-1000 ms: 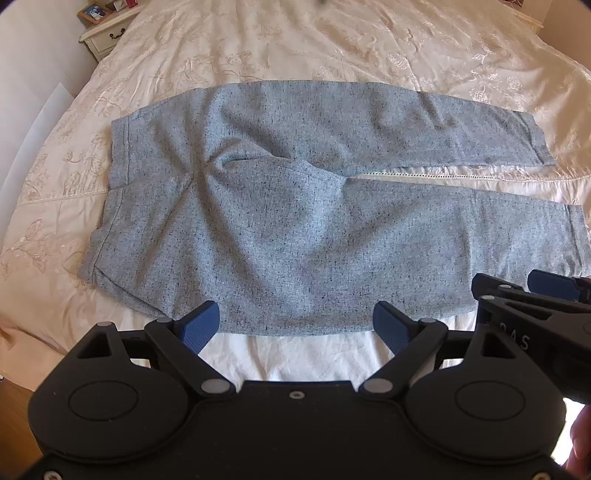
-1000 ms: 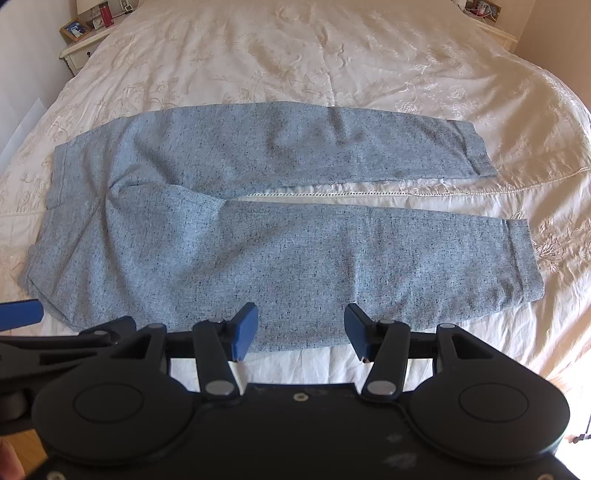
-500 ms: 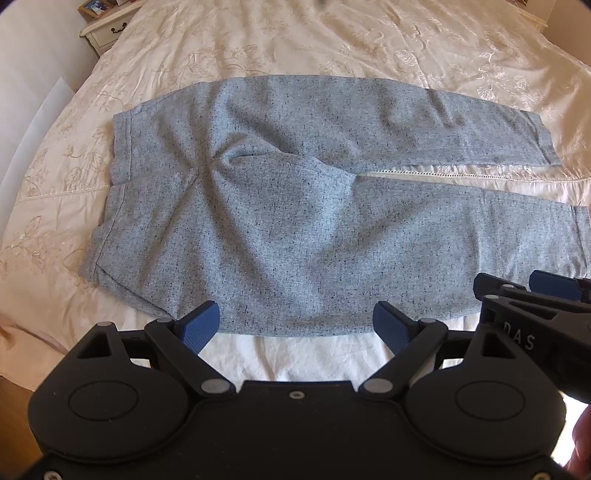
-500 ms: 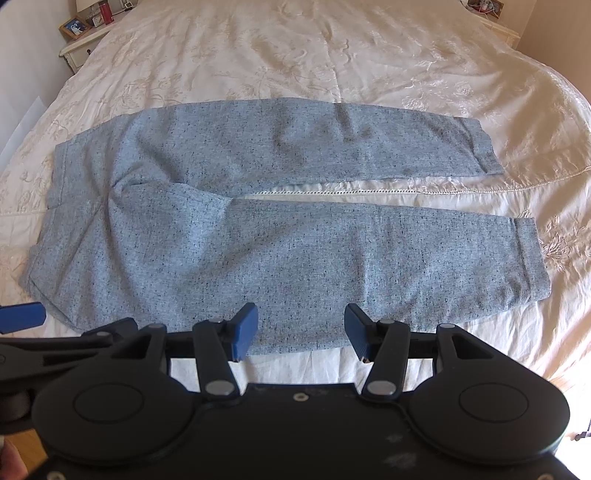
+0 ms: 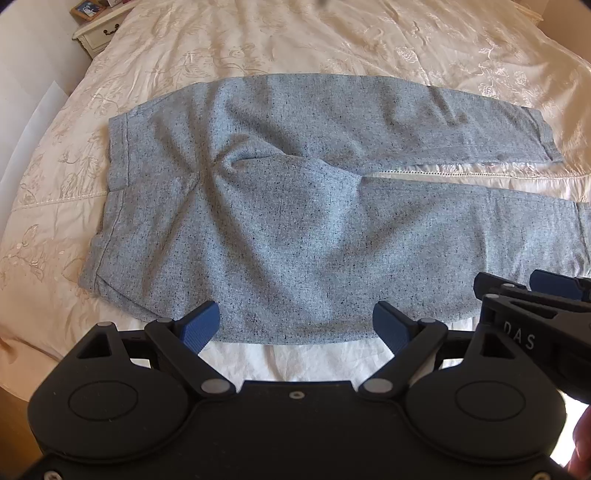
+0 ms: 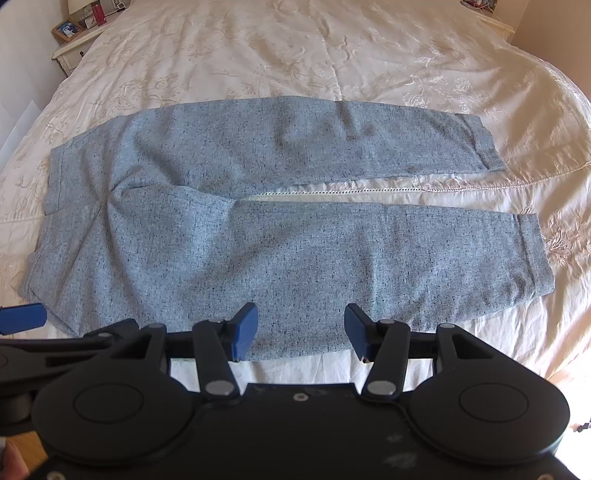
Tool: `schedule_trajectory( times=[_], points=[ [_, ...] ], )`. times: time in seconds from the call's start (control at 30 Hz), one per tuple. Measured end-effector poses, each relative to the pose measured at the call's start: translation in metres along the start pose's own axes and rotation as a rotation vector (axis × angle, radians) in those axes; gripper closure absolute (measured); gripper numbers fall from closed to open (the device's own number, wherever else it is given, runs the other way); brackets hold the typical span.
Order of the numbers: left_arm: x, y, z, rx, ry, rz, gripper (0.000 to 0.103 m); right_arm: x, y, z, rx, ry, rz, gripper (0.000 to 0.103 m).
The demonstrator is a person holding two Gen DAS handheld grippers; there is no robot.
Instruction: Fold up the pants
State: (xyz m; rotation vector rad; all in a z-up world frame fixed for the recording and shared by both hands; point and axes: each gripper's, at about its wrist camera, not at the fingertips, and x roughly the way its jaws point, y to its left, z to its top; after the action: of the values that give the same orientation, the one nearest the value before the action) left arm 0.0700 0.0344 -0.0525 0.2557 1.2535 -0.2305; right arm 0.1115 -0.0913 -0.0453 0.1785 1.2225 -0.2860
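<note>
Lying flat on the bed [image 6: 332, 44], the pants [image 6: 258, 240] are spread with the waistband toward nine o'clock and both leg cuffs toward three o'clock, a narrow strip of cream bedspread showing between the legs; that open layout probably suits bringing one leg over the other. A pucker of creases gathers at the crotch. The left gripper [image 5: 295, 326] hovers over the near edge of the seat at six o'clock, jaws spread wide and holding nothing. The right gripper [image 6: 301, 332] hangs over the near leg's edge, jaws likewise released and empty, apparently so each can pinch that near hem. Raised letters "DAS" read on the right gripper's body in the left wrist view. A nightstand [image 6: 72, 46] with a framed photo [image 6: 66, 29] sits at ten o'clock.
</note>
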Motion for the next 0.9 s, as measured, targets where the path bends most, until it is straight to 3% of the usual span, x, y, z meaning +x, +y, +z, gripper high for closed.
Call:
schedule_trajectory(
  times=[0.37,0.53,0.7,0.9],
  points=[
    [0.016,0.009,0.007,0.022,0.019,-0.015,0.013,0.007,0.01,0.002,0.018,0.003,-0.01,0.048],
    [0.03,0.008,0.003,0.094,0.014,-0.014,0.015,0.015,-0.002,-0.012,0.03,-0.007,0.007,0.051],
    [0.041,-0.003,0.002,0.174,-0.004,0.002,0.021,0.032,-0.054,-0.029,0.158,-0.011,-0.002,0.052],
    [0.05,-0.03,0.007,0.118,0.01,-0.041,0.021,0.052,-0.147,-0.043,0.276,-0.055,-0.112,0.051]
  ],
)
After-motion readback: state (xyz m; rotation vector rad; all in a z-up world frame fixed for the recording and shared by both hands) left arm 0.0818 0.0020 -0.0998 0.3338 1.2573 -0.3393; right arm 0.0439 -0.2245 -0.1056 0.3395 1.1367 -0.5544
